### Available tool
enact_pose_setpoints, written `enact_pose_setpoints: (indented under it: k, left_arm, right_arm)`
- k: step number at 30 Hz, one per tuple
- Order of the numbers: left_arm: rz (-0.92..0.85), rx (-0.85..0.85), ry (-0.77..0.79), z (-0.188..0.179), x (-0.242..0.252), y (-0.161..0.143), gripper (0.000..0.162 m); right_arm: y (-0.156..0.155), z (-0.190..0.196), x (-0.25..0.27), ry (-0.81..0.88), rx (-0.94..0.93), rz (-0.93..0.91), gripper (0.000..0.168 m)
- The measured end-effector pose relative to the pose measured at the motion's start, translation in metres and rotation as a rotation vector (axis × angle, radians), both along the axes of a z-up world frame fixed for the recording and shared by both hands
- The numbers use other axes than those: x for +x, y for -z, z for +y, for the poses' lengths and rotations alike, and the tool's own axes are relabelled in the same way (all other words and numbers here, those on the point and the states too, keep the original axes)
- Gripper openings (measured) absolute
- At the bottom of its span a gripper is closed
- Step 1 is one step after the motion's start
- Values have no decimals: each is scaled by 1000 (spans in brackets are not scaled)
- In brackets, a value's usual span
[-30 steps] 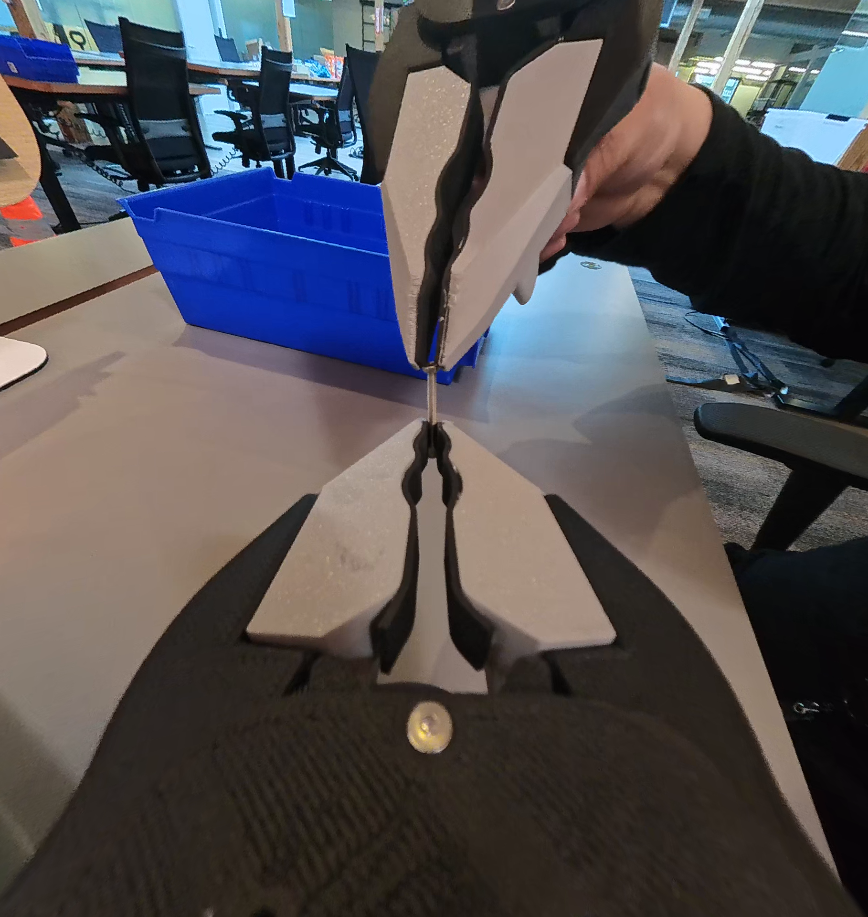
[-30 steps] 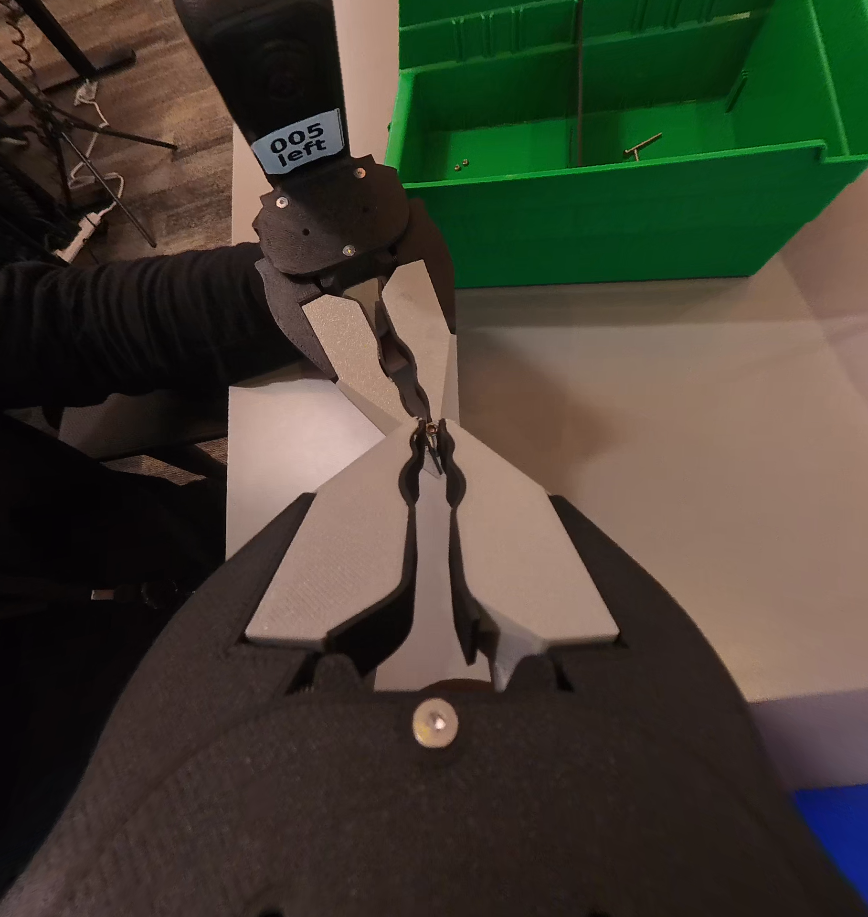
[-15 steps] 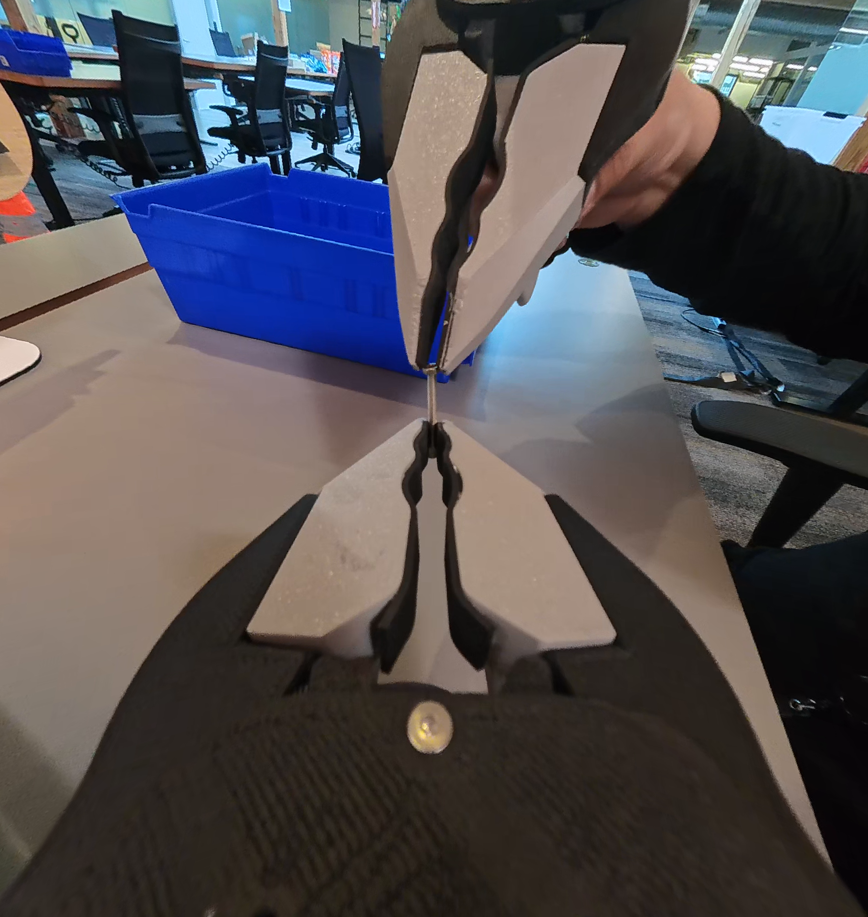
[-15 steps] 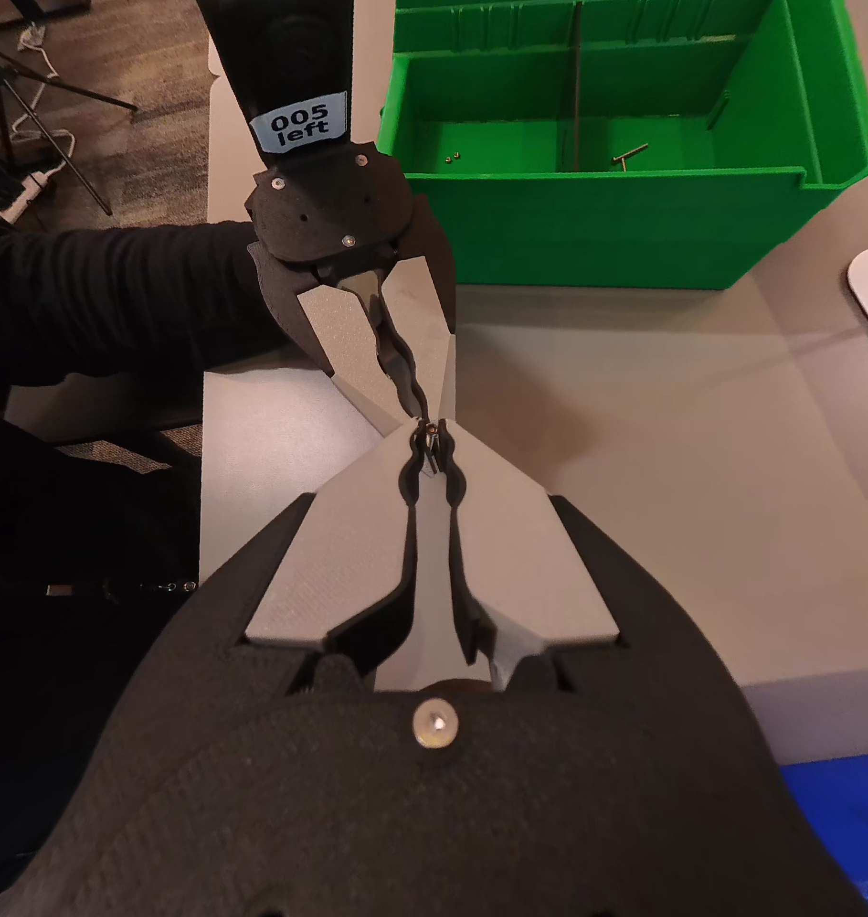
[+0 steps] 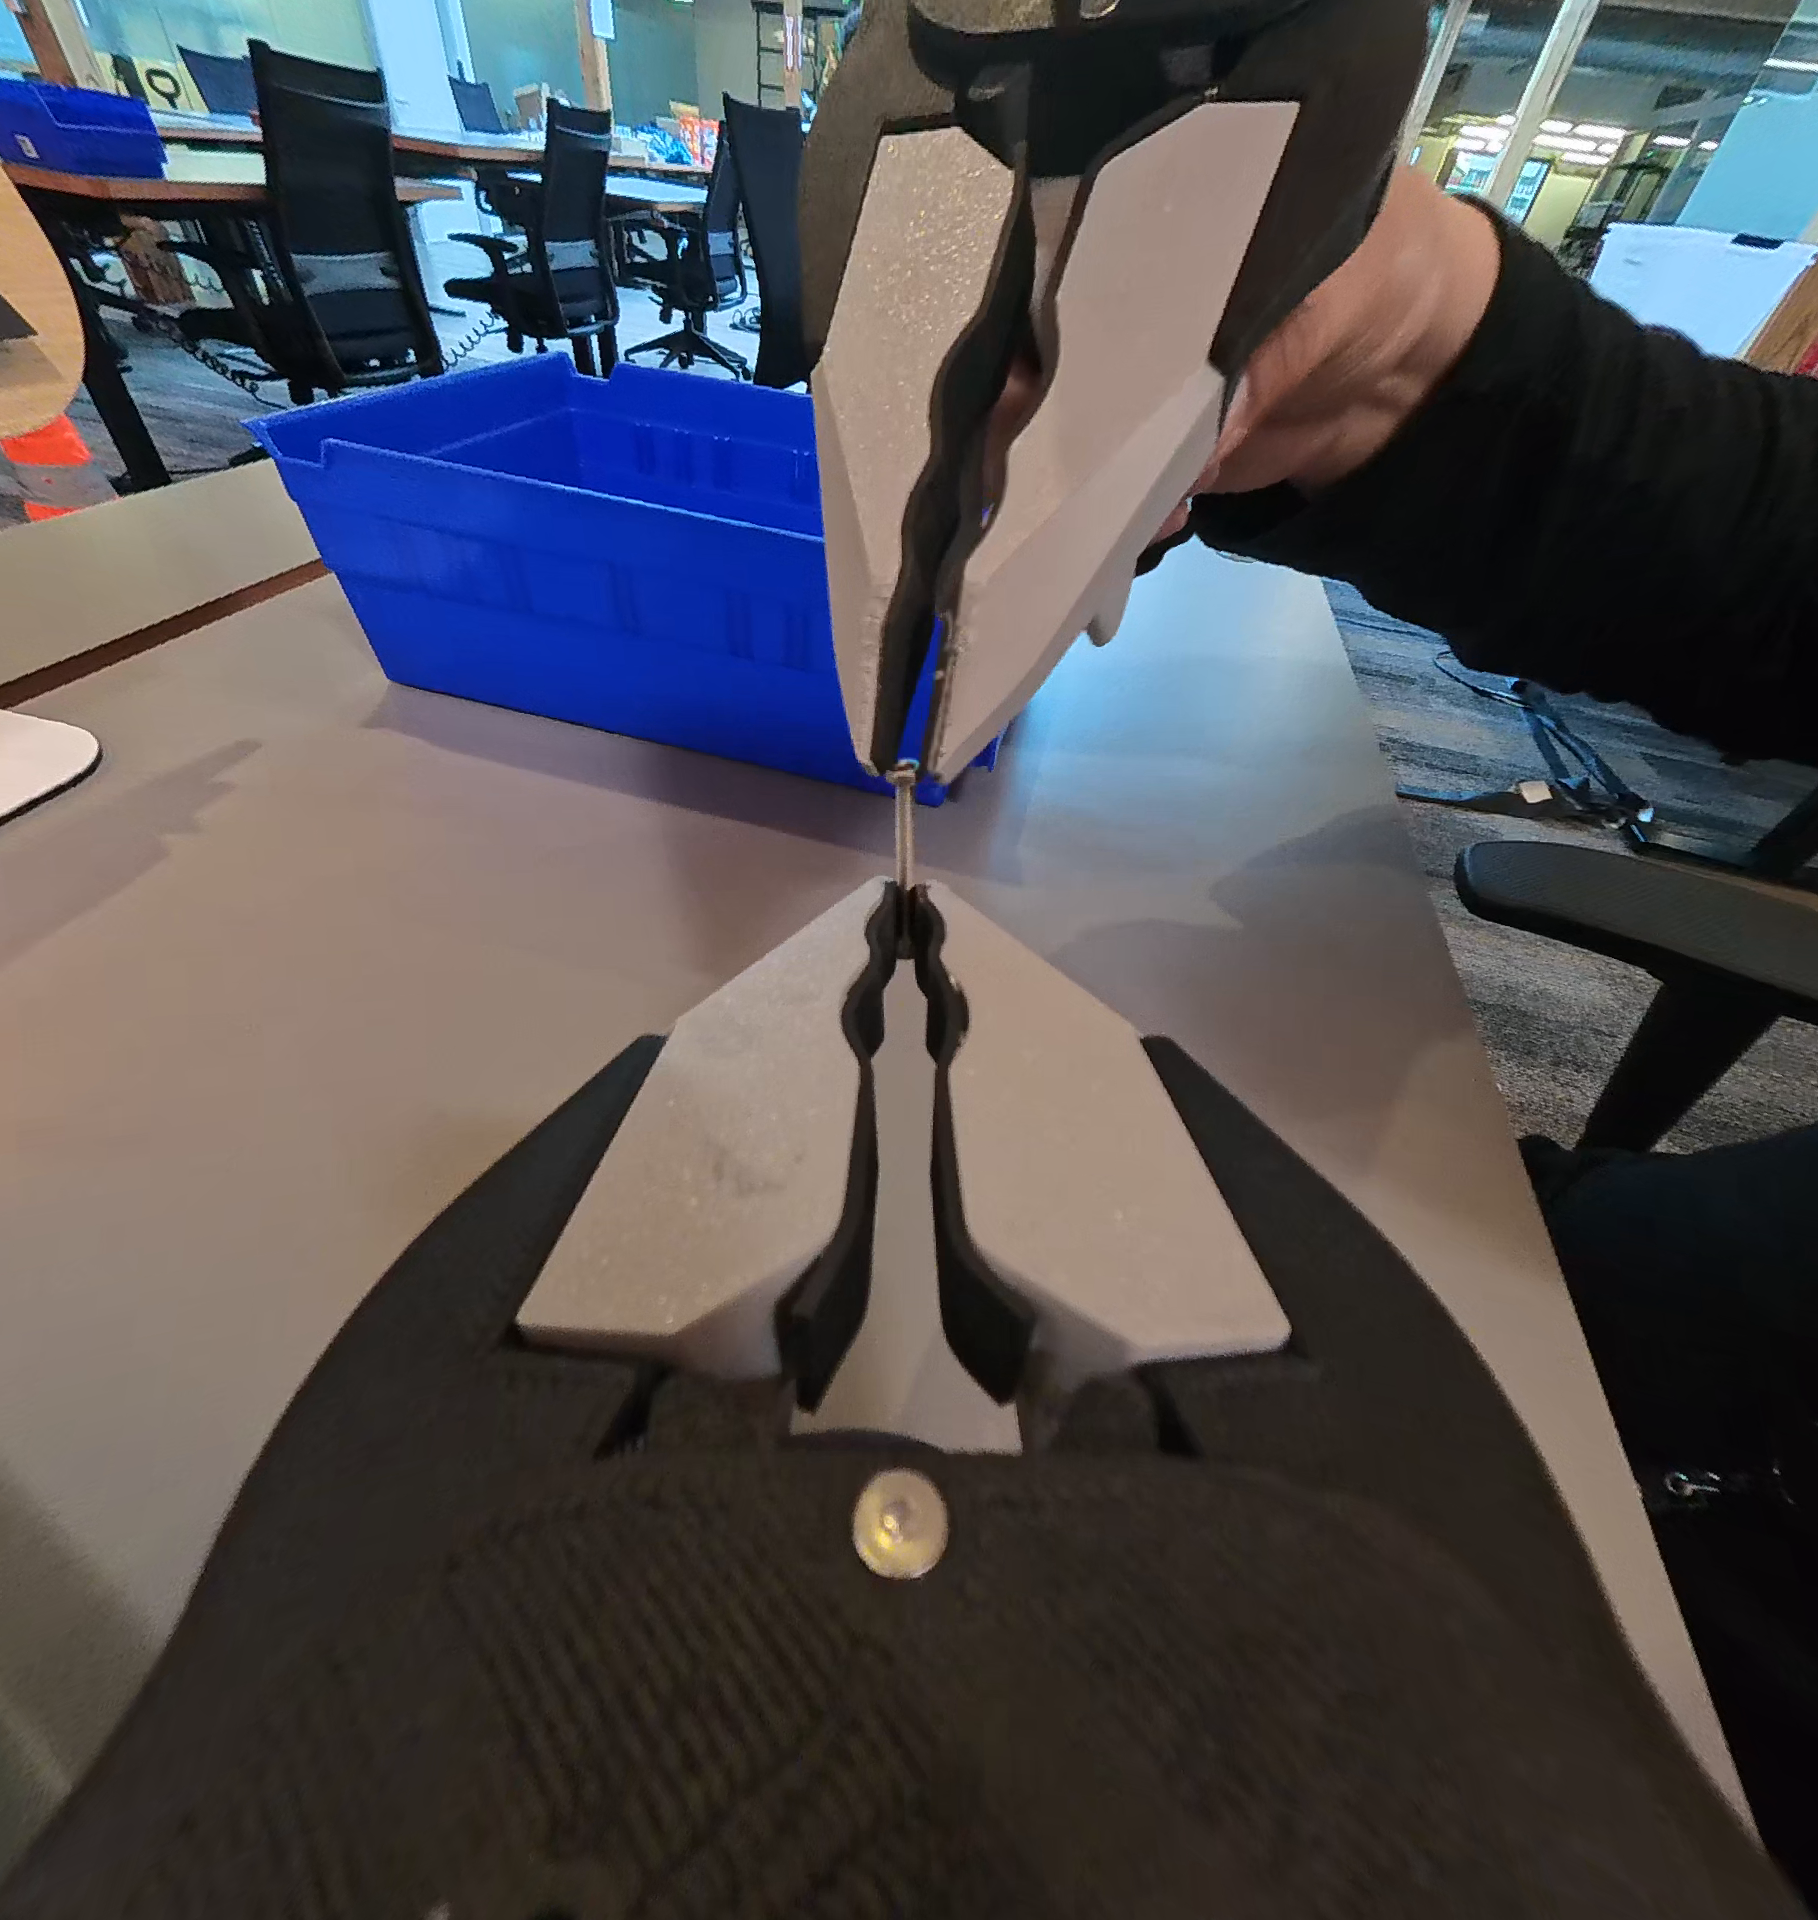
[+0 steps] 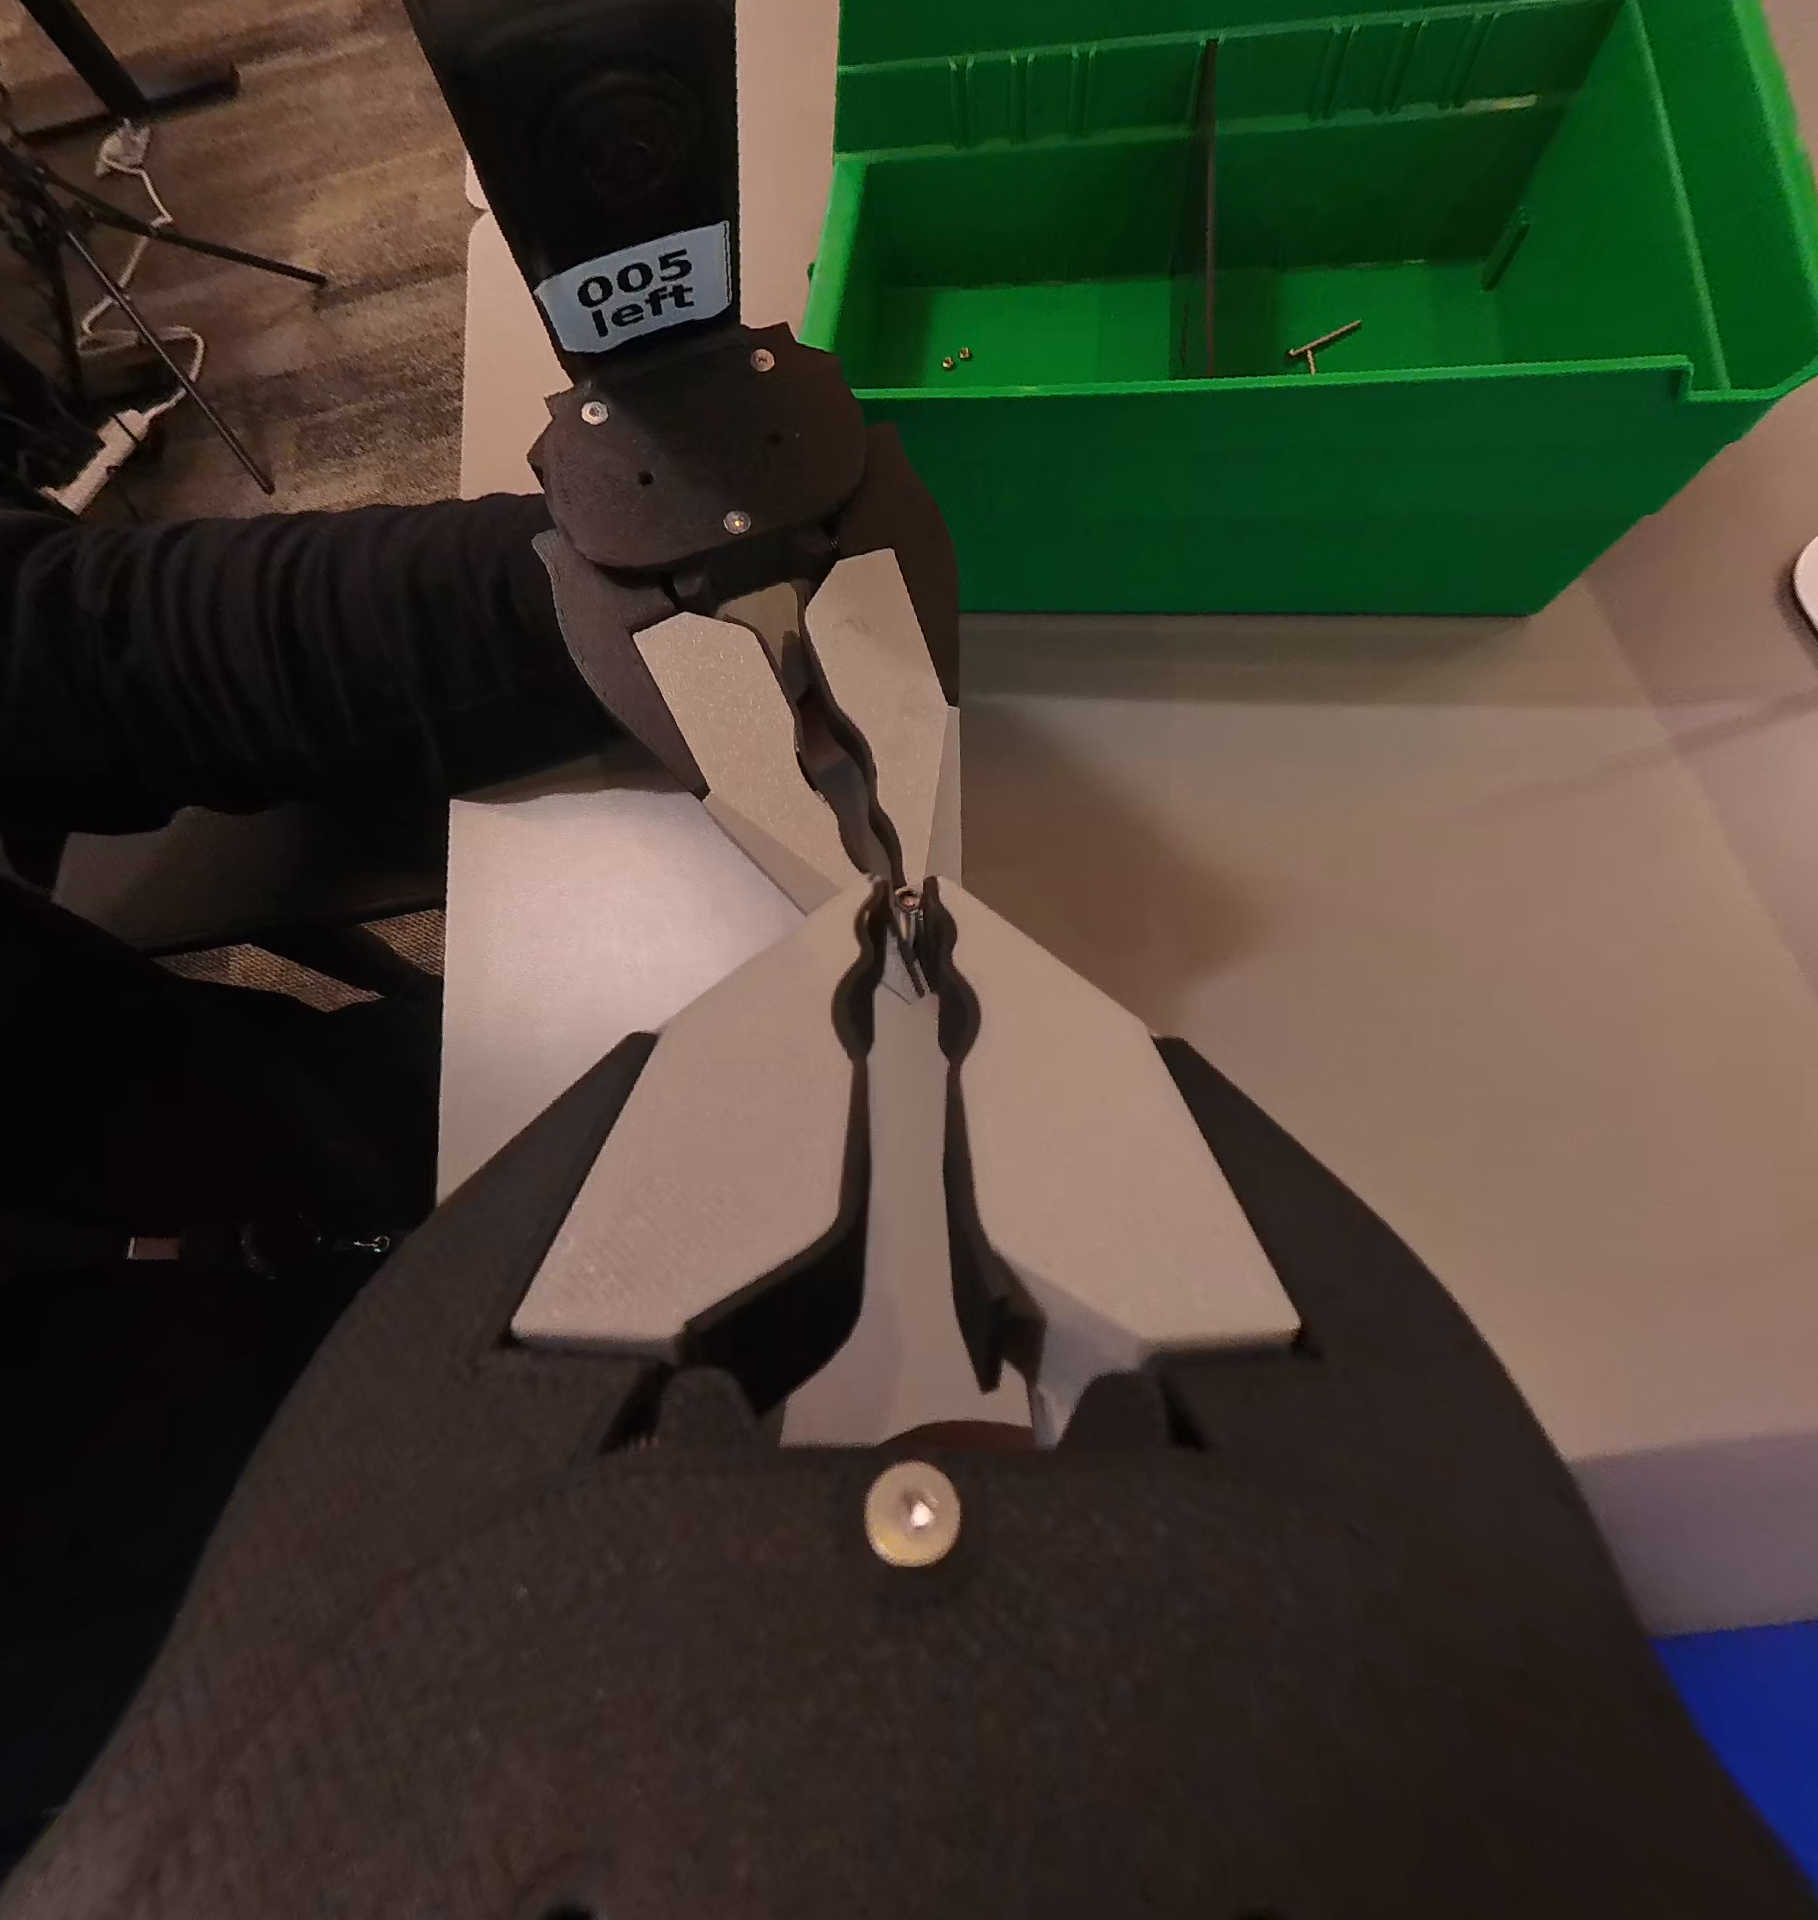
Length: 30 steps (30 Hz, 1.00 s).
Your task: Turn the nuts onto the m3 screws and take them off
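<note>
Screw [image 5: 905,831]: thin metal shank, held upright above the grey table [image 5: 385,997], my left gripper [image 5: 905,896] pinched narrow on its lower end. Nut [image 5: 902,770]: at the screw's top, between the tips of my right gripper [image 5: 907,764], closed on it. Blue bin [image 5: 572,582] behind; green bin [image 6: 1300,488] beyond.

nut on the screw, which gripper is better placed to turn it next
Right. The right gripper is pinched on the nut at the screw's far end. The left gripper clamps the screw's near end, so it is better placed to hold the screw steady.
</note>
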<state>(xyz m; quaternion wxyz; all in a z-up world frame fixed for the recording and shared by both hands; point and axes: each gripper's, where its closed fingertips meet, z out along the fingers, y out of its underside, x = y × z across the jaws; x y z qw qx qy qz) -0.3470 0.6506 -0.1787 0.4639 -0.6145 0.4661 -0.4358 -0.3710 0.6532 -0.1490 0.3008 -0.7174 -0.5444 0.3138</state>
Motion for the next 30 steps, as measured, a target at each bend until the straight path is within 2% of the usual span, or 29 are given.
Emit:
enact_pose_setpoints:
  k: [7,12,14,21,25,30]
  left_arm:
    - [-6,1,-3,0,0,-1,0]
    - [-9,1,-3,0,0,-2,0]
    - [-12,2,-3,0,-1,-3,0]
    - [-42,4,30,-6,0,-8,0]
    - [-61,0,52,-10,1,-11,0]
    - [-80,25,98,-20,3,-17,0]
  right_arm:
    - [-4,-1,-1,-1,-21,40,6]
    - [-12,0,0,8,-13,91,13]
    - [-18,-1,0,6,-8,144,18]
    - [-29,-6,6,29,15,390,19]
    - [-32,-12,10,18,65,473,16]
    - [-23,-17,14,5,240,415,13]
